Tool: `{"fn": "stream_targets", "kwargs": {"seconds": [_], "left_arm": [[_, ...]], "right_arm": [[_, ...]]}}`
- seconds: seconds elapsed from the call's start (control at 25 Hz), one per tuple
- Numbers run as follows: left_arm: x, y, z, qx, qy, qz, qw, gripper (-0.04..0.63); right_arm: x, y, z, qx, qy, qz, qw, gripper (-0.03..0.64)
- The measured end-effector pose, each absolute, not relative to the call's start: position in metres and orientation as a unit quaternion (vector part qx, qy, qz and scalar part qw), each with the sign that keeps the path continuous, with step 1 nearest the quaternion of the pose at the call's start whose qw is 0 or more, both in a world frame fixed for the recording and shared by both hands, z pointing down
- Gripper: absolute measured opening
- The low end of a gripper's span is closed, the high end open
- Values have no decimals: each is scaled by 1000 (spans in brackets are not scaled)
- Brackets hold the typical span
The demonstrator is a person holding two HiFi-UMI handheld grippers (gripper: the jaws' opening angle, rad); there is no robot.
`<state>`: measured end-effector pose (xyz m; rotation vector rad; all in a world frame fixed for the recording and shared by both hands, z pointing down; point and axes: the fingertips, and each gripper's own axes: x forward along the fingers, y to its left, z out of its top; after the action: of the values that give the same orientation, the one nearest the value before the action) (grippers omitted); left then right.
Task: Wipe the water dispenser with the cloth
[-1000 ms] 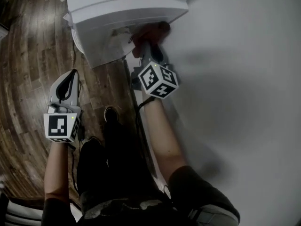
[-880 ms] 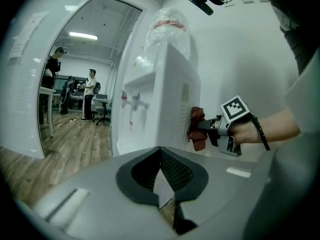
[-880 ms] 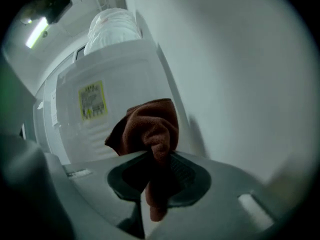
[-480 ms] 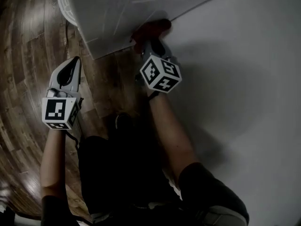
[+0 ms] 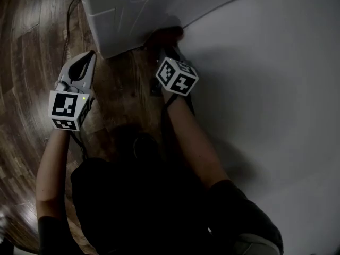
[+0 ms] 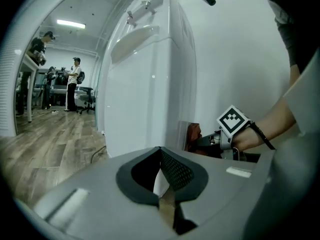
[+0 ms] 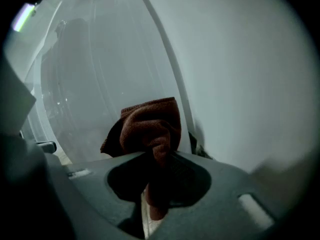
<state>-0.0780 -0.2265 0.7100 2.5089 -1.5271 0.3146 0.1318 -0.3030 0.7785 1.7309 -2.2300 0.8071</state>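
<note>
Our left tongs [image 5: 85, 60] hang shut and empty at ten o'clock. Our right tongs [image 7: 152, 184], clamped on the brown-red cloth [image 7: 150, 126] (bunched up), have pushed further along the water dispenser [image 5: 122, 15]. The cloth juts at twelve o'clock, seemingly against its side by the wall [image 5: 265, 89], so wiping looks under way.

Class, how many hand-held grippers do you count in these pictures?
2. The left hand-held gripper hangs over the wooden floor, jaws together on nothing. The right hand-held gripper, clamping the brown cloth, is at the water dispenser's side next to the wall.
</note>
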Motion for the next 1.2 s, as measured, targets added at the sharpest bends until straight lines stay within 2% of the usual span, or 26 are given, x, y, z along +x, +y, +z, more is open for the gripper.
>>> {"fn": "stream_targets", "kwargs": {"seconds": [0.16,0.28,0.56,0.72,0.96,1.08,1.2], "left_arm": [[-70,-223,713,854,-497,121,97,20],[-84,-226,670,847,-520,97,58,20],[-110,-224,471,851,-525,-24,-18,20],[-110,-202,368,850,-522,-25,-69,20],[-104,-200,214,828,-522,-33,-202,20],[-108,-198,150,809,-535,-57,-239,20],[-112,-200,139,800,-544,-52,-247,20]], "right_arm": [[127,-296,795,568,-760,290,127,60],[126,-287,747,565,-781,244,108,60],[123,-276,522,554,-824,115,-20,60],[108,-258,388,512,-856,47,-51,60],[99,-254,188,481,-862,-84,-137,60],[95,-263,129,477,-860,-103,-145,60],[91,-271,115,476,-859,-106,-154,61]]}}
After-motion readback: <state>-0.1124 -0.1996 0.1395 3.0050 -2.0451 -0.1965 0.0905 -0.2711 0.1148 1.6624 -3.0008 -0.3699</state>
